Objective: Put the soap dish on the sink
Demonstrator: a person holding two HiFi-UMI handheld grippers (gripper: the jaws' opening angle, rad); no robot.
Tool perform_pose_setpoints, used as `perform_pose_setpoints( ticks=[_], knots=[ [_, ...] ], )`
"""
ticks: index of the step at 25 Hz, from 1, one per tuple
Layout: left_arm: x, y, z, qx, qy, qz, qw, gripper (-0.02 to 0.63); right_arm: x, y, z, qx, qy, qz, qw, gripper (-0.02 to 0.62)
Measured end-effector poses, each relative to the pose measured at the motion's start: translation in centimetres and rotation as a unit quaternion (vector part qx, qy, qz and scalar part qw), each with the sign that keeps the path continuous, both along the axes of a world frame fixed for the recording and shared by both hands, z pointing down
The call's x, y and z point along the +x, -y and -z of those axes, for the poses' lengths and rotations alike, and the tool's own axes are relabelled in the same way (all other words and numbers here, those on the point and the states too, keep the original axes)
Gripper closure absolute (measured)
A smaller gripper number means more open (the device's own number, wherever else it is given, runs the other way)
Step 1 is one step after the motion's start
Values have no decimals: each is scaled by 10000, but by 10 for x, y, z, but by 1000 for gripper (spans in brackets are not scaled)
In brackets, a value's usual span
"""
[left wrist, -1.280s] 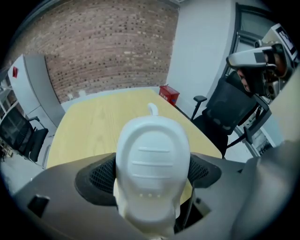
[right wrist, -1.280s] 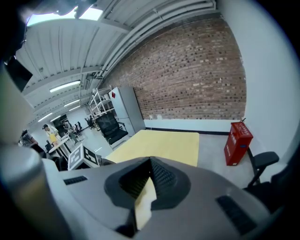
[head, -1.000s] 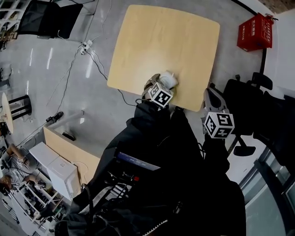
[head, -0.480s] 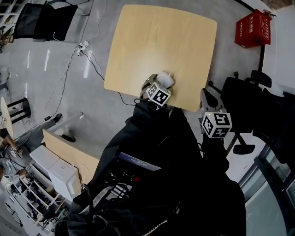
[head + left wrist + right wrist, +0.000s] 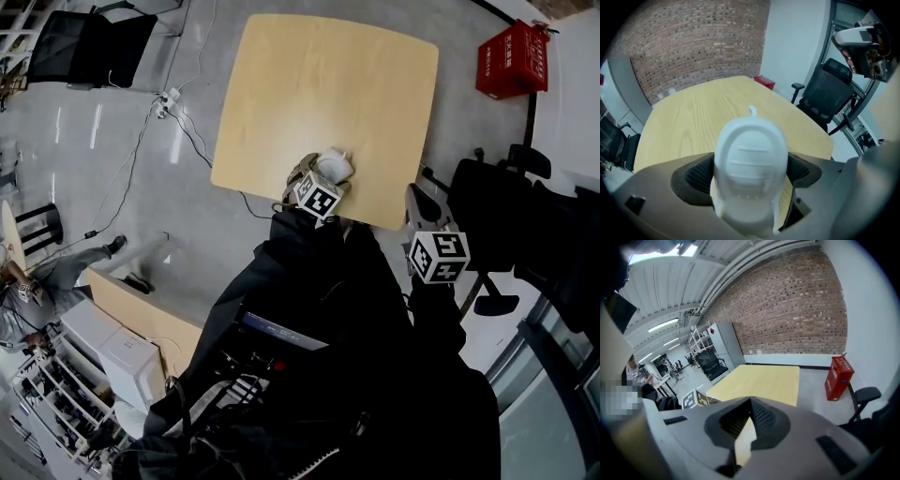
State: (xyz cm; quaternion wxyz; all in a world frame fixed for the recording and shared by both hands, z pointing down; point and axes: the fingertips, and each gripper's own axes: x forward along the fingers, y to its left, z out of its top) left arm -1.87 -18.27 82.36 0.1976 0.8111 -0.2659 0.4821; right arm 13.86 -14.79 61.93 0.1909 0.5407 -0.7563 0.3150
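Brick wall (image 5: 693, 42), wooden table (image 5: 328, 94), grey floor (image 5: 84, 169), black chair (image 5: 825, 93)

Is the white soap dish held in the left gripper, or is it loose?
Held. The left gripper has its dark pads pressed against both sides of the soap dish.

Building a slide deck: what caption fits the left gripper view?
Left gripper clamped on a white soap dish, wooden table stretching ahead.

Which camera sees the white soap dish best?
The left gripper view: the soap dish fills its middle, clamped between the jaws. The head view shows only a small white bit of it; the right gripper view shows none.
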Motion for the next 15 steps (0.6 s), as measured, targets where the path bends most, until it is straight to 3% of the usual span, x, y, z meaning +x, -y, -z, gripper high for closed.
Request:
perform_pose_setpoints(
  ticks=[7,12,15],
  knots=[
    [1,3,28,318,-634,-69,9975,147,-2,-5,-4,-1,-9,-5,10000,591],
    [-3,11,64,797,-827,70,9934,149,-4,-3,0,75,29,44,10000,591],
    [-4,19,95,1212,-1072,211,9866,149,-12,-3,6,163,64,89,9998,591]
  ],
)
